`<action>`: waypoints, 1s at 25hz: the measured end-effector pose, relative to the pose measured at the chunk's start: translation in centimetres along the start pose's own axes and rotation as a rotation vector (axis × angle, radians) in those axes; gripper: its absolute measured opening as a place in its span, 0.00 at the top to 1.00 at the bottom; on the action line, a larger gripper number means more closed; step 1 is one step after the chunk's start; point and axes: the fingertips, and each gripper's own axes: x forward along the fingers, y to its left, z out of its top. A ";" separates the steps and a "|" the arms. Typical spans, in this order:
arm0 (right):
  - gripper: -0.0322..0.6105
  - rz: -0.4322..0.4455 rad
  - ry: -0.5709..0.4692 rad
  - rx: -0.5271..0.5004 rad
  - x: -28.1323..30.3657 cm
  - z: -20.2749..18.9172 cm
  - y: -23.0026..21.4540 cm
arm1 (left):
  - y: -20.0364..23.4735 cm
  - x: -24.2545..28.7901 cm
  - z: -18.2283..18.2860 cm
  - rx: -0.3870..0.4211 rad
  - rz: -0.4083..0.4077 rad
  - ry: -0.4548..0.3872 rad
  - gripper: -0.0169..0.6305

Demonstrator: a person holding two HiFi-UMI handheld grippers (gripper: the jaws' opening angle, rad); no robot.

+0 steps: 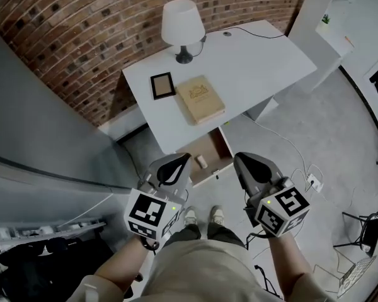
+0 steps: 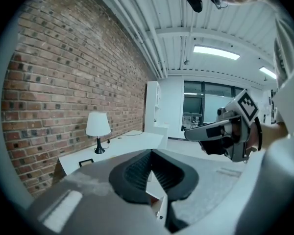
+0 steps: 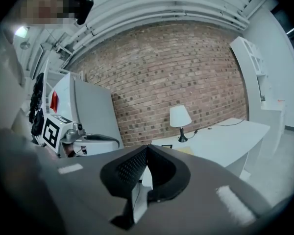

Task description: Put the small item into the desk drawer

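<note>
- One small item [image 1: 202,162] lies inside the open drawer [image 1: 209,145], under the front edge of the white bench [image 1: 258,61].
- The left tool [image 1: 185,158] and right tool [image 1: 239,158] hover near the drawer, each with jaws together and empty.
- A book [image 1: 200,99], frame [image 1: 162,85] and lamp [image 1: 183,24] sit on the bench.

The drawer [image 1: 205,145] stood pulled well out from under the front edge of the white bench [image 1: 258,61]. Its tan wooden inside was open to view from above, and its white front panel was on the side away from the bench. The small item [image 1: 202,162] sat inside it, on the drawer's floor, close to the front panel and roughly midway across. It was pale beige and short, perhaps a little cylinder standing on end, though from overhead its exact shape was hard to make out.
</note>
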 end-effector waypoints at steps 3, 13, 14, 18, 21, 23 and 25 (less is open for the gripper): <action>0.94 0.029 -0.024 -0.016 -1.9 1.5 1.4 | -0.8 -1.0 2.2 0.081 0.024 -0.037 0.97; 0.95 0.031 -0.096 -0.077 -5.5 5.2 3.0 | -3.3 -3.2 4.6 0.041 0.021 -0.092 0.97; 0.95 0.030 -0.099 -0.078 -5.5 5.3 2.9 | -3.3 -3.2 4.6 0.040 0.021 -0.089 0.97; 0.95 0.026 -0.098 -0.071 -5.0 5.1 2.8 | -3.0 -3.1 4.7 0.035 0.024 -0.089 0.97; 0.95 0.023 -0.090 -0.073 -4.7 5.1 2.5 | -2.5 -2.8 4.8 0.027 0.031 -0.086 0.97; 0.95 0.022 -0.078 -0.077 -4.8 5.0 2.1 | -2.4 -2.6 4.8 0.017 0.036 -0.081 0.97; 0.95 0.019 -0.066 -0.085 -4.8 4.7 1.7 | -2.0 -2.4 4.6 0.001 0.045 -0.074 0.97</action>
